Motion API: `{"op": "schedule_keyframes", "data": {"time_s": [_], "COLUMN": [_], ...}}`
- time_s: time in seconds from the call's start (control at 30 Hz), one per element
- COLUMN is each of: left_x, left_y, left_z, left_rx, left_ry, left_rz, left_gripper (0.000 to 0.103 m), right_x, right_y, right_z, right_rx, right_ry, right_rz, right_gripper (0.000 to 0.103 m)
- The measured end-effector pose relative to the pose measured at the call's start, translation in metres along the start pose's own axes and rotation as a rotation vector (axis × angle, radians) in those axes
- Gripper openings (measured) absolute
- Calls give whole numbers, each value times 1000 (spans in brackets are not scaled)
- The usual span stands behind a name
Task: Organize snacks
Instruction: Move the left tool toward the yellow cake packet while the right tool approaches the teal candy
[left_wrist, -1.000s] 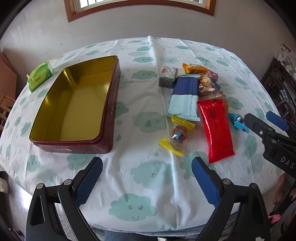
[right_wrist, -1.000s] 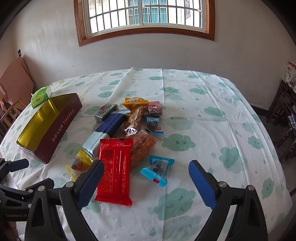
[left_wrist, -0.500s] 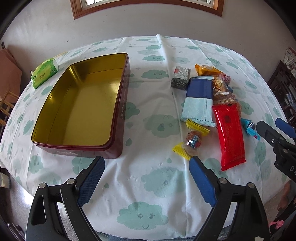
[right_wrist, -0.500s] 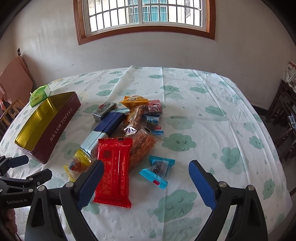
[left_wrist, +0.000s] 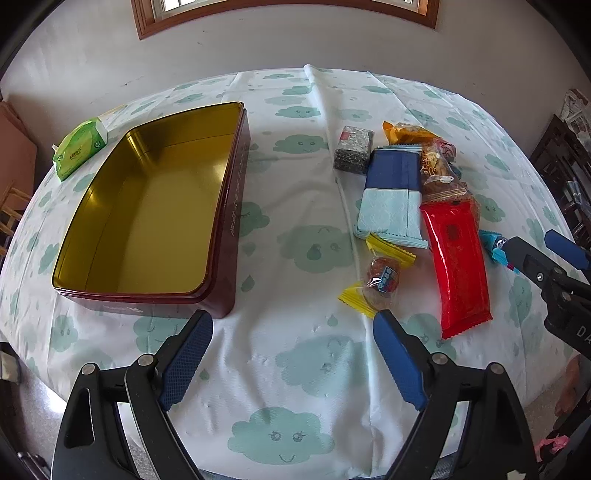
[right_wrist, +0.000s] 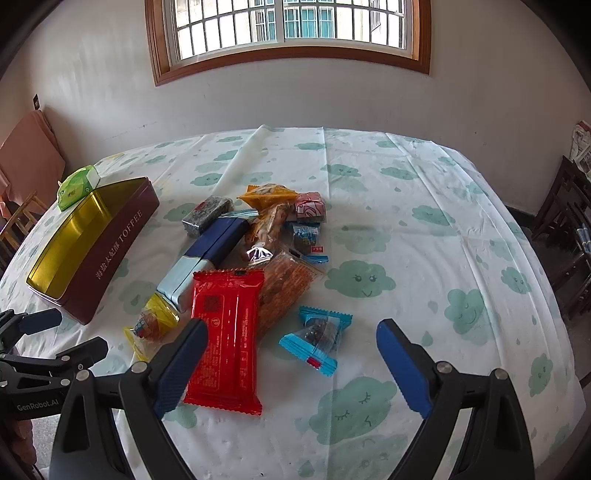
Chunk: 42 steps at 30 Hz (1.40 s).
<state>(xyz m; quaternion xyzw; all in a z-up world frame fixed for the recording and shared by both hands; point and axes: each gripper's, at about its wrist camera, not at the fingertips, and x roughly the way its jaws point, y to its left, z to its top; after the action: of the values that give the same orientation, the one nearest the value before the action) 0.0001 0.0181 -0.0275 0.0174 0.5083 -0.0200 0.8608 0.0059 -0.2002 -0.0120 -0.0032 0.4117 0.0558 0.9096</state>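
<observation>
An empty maroon tin (left_wrist: 229, 206) with a gold inside sits at the table's left; it also shows in the right wrist view (right_wrist: 110, 254). Snacks lie in a heap to its right: a red packet (left_wrist: 458, 266) (right_wrist: 225, 332), a blue and pale-blue packet (left_wrist: 391, 195) (right_wrist: 207, 254), a yellow-ended candy (left_wrist: 380, 277) (right_wrist: 151, 325), a blue-ended candy (right_wrist: 317, 338), a grey block (left_wrist: 352, 147) and orange bags (right_wrist: 269, 195). My left gripper (left_wrist: 291, 328) is open and empty near the table's front edge. My right gripper (right_wrist: 291, 339) is open and empty above the red packet and blue-ended candy.
A green tissue pack (left_wrist: 79, 147) lies behind the tin at the far left. The cloud-print tablecloth (right_wrist: 424, 229) covers the round table. A wall with a window (right_wrist: 288, 22) stands behind. Dark furniture (right_wrist: 569, 229) is at the right.
My left gripper has moved left and a little forward, so the tin and the snacks sit further right and closer in its view. My right gripper has barely moved.
</observation>
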Motion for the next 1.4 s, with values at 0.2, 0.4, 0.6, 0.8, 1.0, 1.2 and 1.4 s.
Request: {"op": "schedule_keyframes", "data": {"time_s": [0.2,0.4,0.6,0.8,1.0,1.2,1.4], "left_x": [3,3,4,5,7,12,19], "left_y": [-4,-6,-8,-11,-17,-22,-27], "left_z": [0,0,0,1,3,8,13], "left_rx": [11,21,29,44,66,82,99], "left_ry": [7,5,7,5,2,5,21], "left_rz": [-12,-25,-40,-56,-91,-115,-129], "left_gripper": [81,81,79,75,72,72,67], "right_x": [1,2,9,19,33,47,55], "right_y": [0,-2,-4,-13,-22,-25,-30], "right_z": [-1,-1,-3,-5,-3,-4,-5], "right_rx": [2,8,2,28,57,65,83], "right_ry": [2,5,25,57,82,113,125], "right_rz": [-8,-8,-9,0,4,11,25], "right_gripper": [94,93,85,72,61,53,43]}}
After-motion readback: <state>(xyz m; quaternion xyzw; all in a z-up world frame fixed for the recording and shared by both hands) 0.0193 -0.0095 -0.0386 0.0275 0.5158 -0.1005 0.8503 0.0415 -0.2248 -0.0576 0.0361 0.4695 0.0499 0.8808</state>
